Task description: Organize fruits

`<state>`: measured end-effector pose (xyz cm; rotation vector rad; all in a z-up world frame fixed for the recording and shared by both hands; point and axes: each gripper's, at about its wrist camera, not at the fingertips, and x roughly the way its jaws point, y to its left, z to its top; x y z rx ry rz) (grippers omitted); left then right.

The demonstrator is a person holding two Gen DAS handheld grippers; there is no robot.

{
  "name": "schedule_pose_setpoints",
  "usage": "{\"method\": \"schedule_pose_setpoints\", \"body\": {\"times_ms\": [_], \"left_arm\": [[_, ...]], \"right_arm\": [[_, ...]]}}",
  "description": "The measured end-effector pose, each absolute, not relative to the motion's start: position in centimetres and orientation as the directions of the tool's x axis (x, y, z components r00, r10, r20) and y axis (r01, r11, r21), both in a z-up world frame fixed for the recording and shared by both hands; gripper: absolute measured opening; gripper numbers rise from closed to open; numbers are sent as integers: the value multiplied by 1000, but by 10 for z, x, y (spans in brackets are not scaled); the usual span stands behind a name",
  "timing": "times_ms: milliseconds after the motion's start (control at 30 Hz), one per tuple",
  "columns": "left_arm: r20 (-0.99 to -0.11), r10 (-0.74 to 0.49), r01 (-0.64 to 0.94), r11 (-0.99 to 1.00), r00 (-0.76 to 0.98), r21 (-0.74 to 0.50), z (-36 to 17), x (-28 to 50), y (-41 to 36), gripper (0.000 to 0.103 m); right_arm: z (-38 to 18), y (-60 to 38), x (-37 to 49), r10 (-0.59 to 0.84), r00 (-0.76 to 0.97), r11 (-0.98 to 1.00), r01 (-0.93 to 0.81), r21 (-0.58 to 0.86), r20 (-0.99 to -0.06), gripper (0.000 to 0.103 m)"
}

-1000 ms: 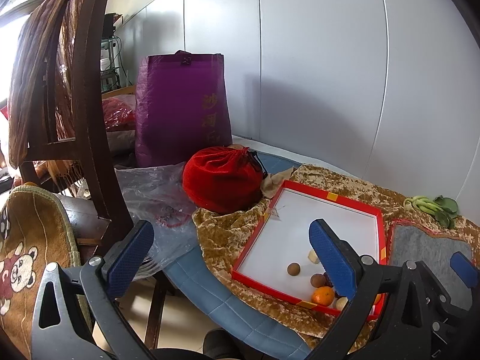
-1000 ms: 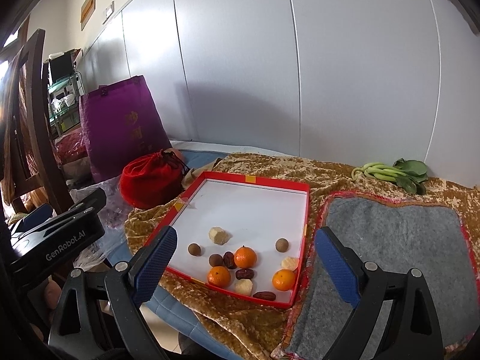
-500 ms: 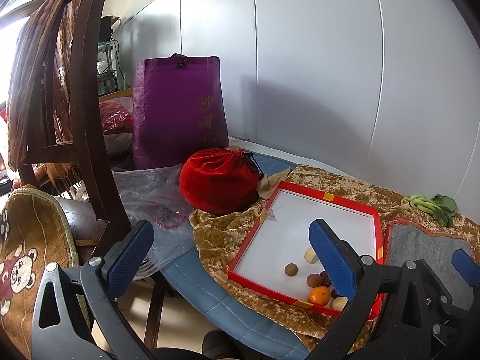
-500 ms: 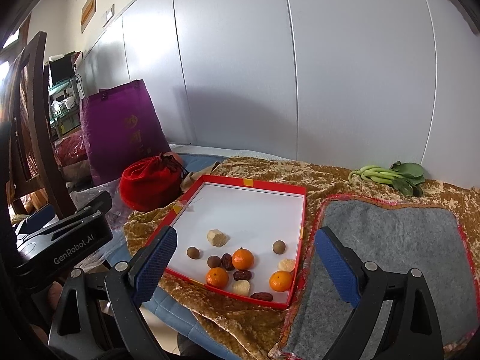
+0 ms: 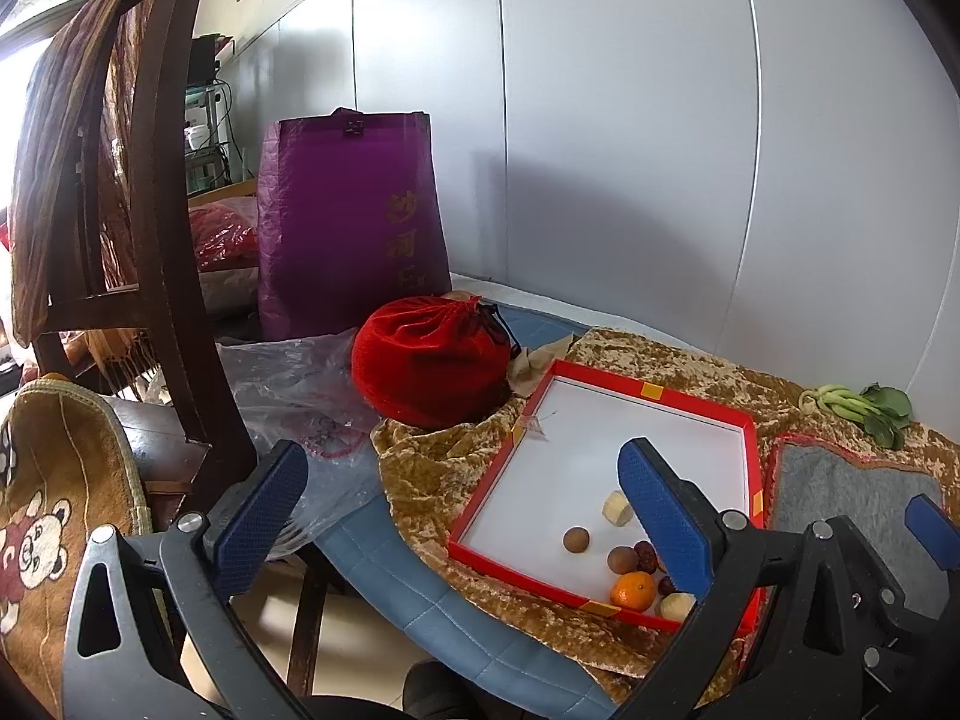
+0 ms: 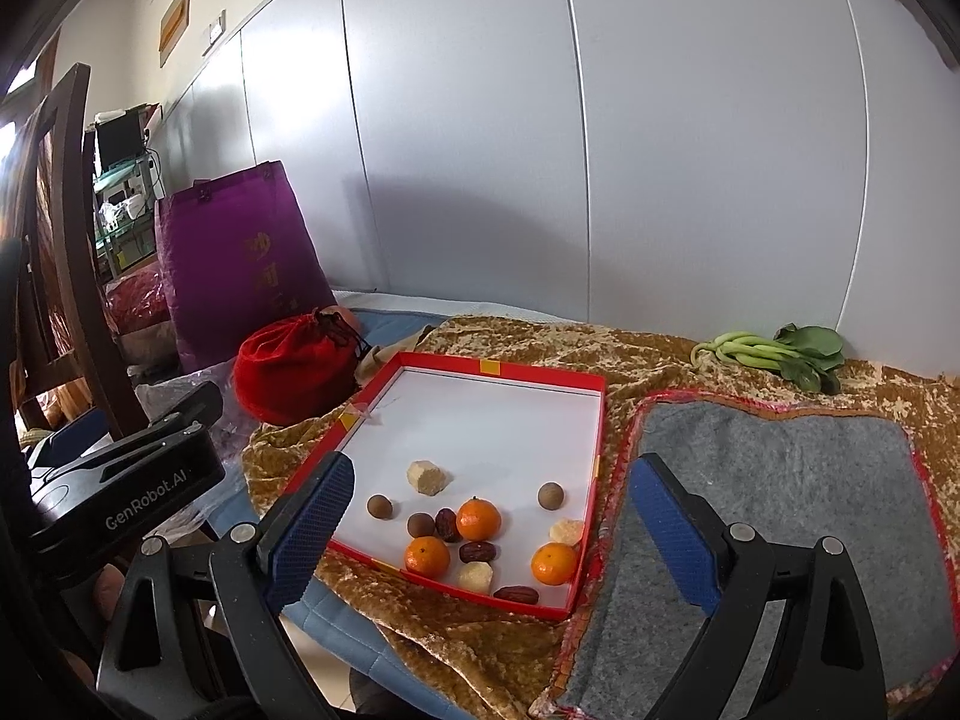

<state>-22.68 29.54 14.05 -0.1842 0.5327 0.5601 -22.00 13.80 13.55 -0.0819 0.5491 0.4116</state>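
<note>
Both grippers hover level, short of the red tray (image 6: 591, 462). Left gripper (image 5: 462, 507): ribbed blue fingers (image 5: 258, 510) spread wide, holding nothing. Right gripper (image 6: 492, 531): equally wide, empty too. In the tray's near end lie three glossy tangerines (image 6: 478, 519), round brown longans (image 6: 380, 506), wrinkled dates (image 6: 447, 524) and pale chunks (image 6: 427, 476). A grey felt mat (image 6: 780, 480) lies just right, on crushed gold velvet (image 6: 456, 642).

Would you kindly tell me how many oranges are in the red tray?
3: one mid-tray, one near the front-left edge, one at the front-right corner. None seems hidden.
</note>
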Motion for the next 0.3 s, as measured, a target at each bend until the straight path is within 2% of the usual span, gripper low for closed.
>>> {"method": "schedule_pose_setpoints", "body": {"times_ms": [300], "left_arm": [[-513,445,-517,856,734,3,145,-212,274,103]], "right_arm": [[130,125,-208,354,771,924,-377,68,-529,94]]}}
